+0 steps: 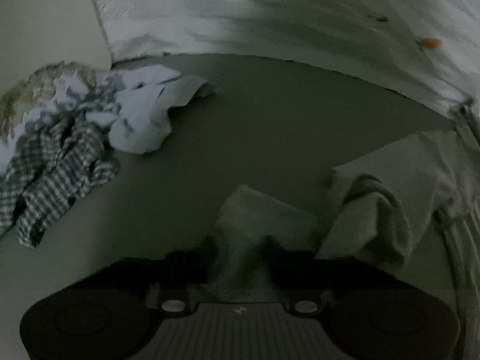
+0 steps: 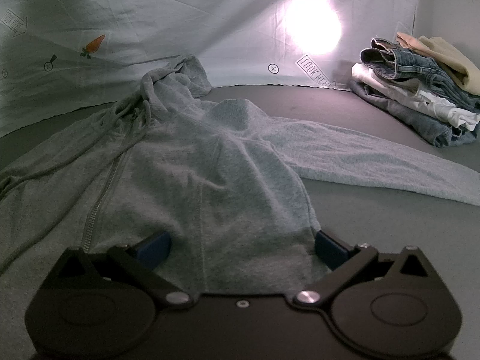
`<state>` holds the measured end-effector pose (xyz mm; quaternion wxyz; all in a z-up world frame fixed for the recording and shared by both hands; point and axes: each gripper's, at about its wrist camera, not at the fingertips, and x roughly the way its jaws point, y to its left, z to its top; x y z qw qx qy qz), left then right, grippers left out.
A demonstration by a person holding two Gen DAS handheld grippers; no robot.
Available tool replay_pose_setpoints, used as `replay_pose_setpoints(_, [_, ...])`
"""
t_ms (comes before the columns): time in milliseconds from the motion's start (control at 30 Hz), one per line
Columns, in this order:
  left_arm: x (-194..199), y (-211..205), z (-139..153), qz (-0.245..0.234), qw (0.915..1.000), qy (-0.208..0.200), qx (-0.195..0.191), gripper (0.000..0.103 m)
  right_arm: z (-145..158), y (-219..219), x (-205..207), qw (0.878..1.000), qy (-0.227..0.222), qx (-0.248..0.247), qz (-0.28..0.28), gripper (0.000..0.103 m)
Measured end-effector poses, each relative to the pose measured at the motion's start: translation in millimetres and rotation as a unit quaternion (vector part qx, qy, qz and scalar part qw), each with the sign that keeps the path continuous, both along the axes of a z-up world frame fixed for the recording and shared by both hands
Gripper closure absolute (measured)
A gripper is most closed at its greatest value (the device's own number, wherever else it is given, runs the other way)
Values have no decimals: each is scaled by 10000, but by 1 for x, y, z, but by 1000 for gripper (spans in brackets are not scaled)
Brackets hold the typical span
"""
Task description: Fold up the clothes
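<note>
In the foreground, the left gripper [image 1: 240,249] pinches a fold of a grey fleece zip-up hoodie [image 1: 375,198] between its dark fingers, jaws pressed together on the cloth. The right gripper [image 2: 240,244] shows blue-padded fingers [image 2: 330,250] standing wide at either side of the garment's hem [image 2: 234,240]; whether they press on it cannot be told. The hoodie lies spread on the grey table [image 2: 375,240], one sleeve stretched right. Farther off, a crumpled heap of checked and white cloths [image 1: 66,150] sits left, a folded stack of denim and pale clothes [image 2: 420,90] right, before a printed pale sheet [image 2: 150,24].
</note>
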<state>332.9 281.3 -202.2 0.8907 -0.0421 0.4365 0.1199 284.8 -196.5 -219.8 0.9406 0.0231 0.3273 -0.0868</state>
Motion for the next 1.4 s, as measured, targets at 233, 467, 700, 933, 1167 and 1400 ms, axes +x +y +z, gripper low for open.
replay_pose_setpoints(233, [-36, 35, 36, 952, 9944, -444, 91, 92, 0, 0, 0, 10000, 1, 1, -1, 0])
replay_pose_setpoints(467, [-90, 112, 94, 2360, 9650, -1086, 365, 93, 0, 0, 0, 10000, -1, 2, 5, 0])
replay_pose_setpoints(700, [-120, 132, 111, 2819, 9516, -1188, 302, 93, 0, 0, 0, 10000, -5, 5, 11, 0])
replay_pose_setpoints(933, [-121, 127, 72, 3006, 9524, -317, 403, 92, 0, 0, 0, 10000, -8, 10, 14, 0])
replay_pose_setpoints(1167, [-132, 140, 28, 3773, 9251, 376, 189, 87, 1, 0, 0, 10000, 3, 2, 1, 0])
replay_pose_setpoints(1400, [-144, 131, 69, 3645, 9301, -403, 235, 57, 5, 0, 6, 9998, 198, 56, -43, 0])
